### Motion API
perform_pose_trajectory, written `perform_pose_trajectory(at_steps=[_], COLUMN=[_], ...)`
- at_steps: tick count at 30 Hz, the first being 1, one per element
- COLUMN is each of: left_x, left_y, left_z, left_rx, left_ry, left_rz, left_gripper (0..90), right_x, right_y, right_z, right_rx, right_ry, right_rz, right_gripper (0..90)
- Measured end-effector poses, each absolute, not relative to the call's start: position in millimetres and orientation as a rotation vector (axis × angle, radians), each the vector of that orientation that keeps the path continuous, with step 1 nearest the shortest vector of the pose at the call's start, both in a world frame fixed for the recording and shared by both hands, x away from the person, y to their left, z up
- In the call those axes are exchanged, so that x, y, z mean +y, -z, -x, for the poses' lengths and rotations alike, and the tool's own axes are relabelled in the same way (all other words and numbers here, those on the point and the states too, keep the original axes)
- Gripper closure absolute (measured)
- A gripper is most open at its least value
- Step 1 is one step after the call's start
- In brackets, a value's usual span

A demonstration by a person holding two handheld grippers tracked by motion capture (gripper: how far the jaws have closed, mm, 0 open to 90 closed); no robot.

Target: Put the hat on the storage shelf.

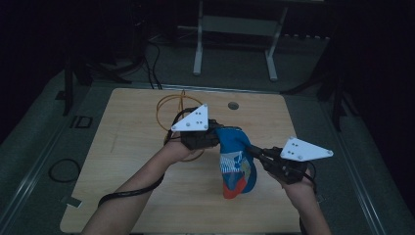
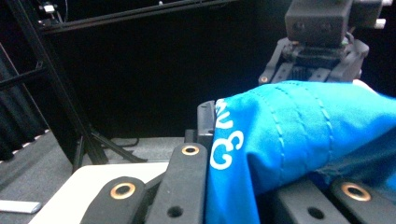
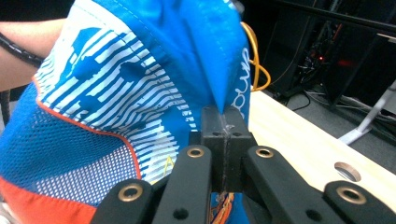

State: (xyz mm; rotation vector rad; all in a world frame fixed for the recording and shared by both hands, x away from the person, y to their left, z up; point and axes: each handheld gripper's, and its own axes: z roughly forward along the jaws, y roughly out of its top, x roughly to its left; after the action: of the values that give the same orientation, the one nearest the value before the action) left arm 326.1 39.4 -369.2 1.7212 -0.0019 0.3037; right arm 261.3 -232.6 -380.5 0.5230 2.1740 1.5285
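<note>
Garment: blue fabric piece with white stripes, mesh and orange trim point(image 1: 236, 164), centre of the high view, hanging above the light wooden table point(image 1: 127, 142).
Left gripper point(image 1: 215, 138): clamped on its upper edge.
Right gripper point(image 1: 253, 150): jaws pinched together on a fold.

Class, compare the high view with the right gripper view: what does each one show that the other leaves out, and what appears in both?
High view alone: the whole wooden table, both forearms, the white triangular plates on the grippers, and the left gripper shut on the garment's other end.

Right gripper view alone: the right gripper jaws pressed together on a fold of cloth, plus the garment's white stripe print and mesh weave up close.

Both: the blue and orange garment, the orange cable and the table's round hole.
</note>
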Motion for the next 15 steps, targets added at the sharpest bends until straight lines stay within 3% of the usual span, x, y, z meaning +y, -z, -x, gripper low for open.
perform_pose_trajectory(at_steps=[8,15], left_x=[46,58], left_y=[369,370], left_z=[-321,-317], left_rx=[-0.019,-0.023], left_ry=[-0.328,-0.365], left_rz=[-1.762,-1.831], left_gripper=[86.6,78.4], right_x=[-243,-249], right_y=[369,362], right_z=[-263,-264], right_rx=[2.132,2.112], right_ry=[-1.556,-1.544], right_rz=[-0.557,-0.576], right_gripper=[90.0,90.0])
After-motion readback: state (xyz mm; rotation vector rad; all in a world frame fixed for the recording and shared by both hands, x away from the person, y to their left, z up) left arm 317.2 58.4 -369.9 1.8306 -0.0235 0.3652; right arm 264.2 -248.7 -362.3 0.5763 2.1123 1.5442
